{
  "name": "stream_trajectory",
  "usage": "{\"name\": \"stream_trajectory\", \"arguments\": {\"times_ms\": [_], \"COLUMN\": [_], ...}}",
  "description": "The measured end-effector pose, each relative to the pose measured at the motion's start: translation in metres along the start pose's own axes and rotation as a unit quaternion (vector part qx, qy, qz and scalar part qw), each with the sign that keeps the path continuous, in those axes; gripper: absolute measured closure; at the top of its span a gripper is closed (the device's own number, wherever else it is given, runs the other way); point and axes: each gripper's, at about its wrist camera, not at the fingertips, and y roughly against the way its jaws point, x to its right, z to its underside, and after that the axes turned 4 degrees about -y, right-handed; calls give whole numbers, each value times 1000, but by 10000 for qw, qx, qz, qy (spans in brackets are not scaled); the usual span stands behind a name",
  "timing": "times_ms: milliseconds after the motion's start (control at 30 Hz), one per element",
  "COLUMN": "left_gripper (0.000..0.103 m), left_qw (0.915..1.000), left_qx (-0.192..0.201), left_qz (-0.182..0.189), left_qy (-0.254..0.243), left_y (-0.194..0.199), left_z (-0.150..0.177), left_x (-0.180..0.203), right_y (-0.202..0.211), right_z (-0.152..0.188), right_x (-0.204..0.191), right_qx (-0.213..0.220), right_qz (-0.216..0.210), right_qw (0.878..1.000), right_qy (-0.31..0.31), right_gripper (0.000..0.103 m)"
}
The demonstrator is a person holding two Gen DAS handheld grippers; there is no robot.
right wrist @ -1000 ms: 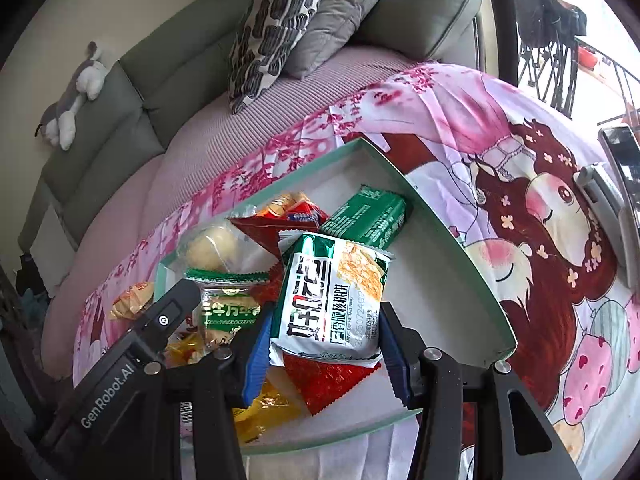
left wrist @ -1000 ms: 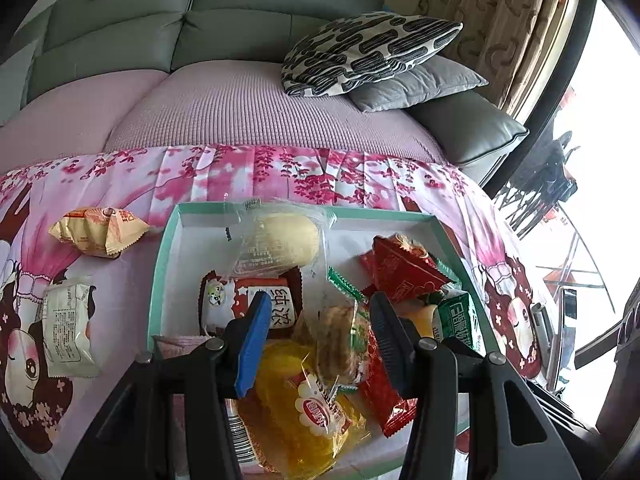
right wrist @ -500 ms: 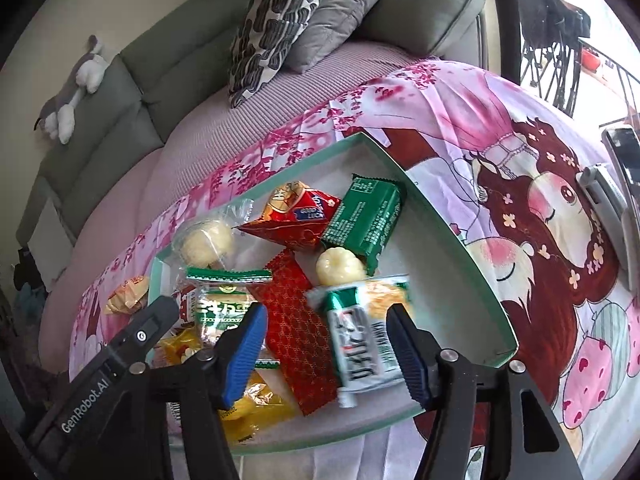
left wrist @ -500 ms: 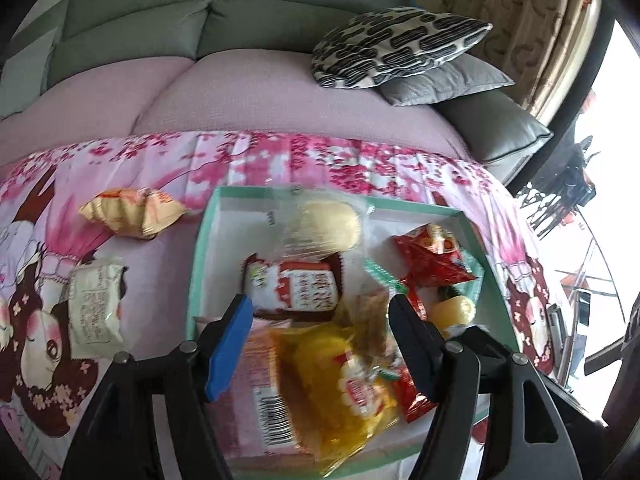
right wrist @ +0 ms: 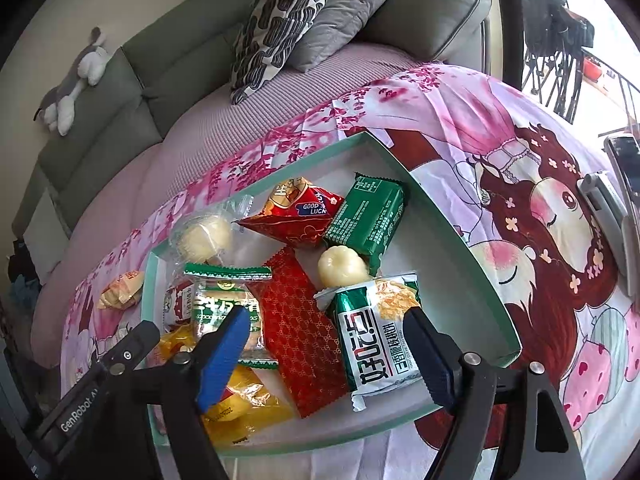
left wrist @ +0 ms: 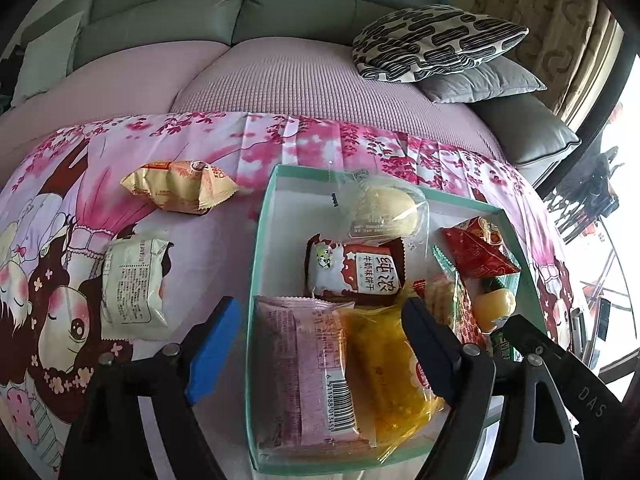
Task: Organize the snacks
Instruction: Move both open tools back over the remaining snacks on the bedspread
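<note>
While both grippers hang over the tray, their jaws stand spread and have just been opening, pinching nothing. Seen from its own camera, the left gripper straddles the tray's near left corner: its left finger is outside the rim over the pink cloth, its right finger over the snacks inside. Between the fingers lie a pink packet with a barcode and a yellow packet, side by side, untouched by the pads. Beyond them in the tray sit a brown-and-white biscuit pack and a clear-wrapped bun. Two snacks lie on the cloth, left of the tray: a white pack and, farther back, an orange pack.

The right gripper, in its own view, hovers over the tray's near side. A green-and-white pack lies flat between its fingers, close to the right one, beside a red foil sachet. Whether that finger touches it I cannot tell. Farther in are a round pale sweet, a green packet and a red pyramid bag.
</note>
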Motion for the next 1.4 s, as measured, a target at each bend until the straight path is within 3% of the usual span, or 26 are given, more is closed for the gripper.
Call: {"name": "stream_trajectory", "arguments": {"times_ms": [167,267,533,633,1067,1400], "left_gripper": [17,17,16,0,0,0], "left_qw": [10000,10000,9997,9996,9993,9970], "left_qx": [-6,-11,-46,-16,33,192], "left_qz": [-12,-58,-126,-163,-201,-312], "left_qy": [3,32,180,226,317,678], "left_y": [0,-1,-4,-5,-3,12], "left_z": [2,3,5,5,5,2], "left_x": [-2,-5,-12,-15,-24,-56], "right_y": [1,2,3,4,6,19], "right_z": [0,0,0,0,2,12], "right_x": [-1,0,-3,-4,-13,-60], "right_qx": [101,132,204,265,416,676], "right_qz": [62,51,26,17,71,-376], "right_qw": [9999,9999,9998,9996,9990,9946], "right_qy": [23,18,85,102,163,695], "right_gripper": [19,1,1,0,0,0]}}
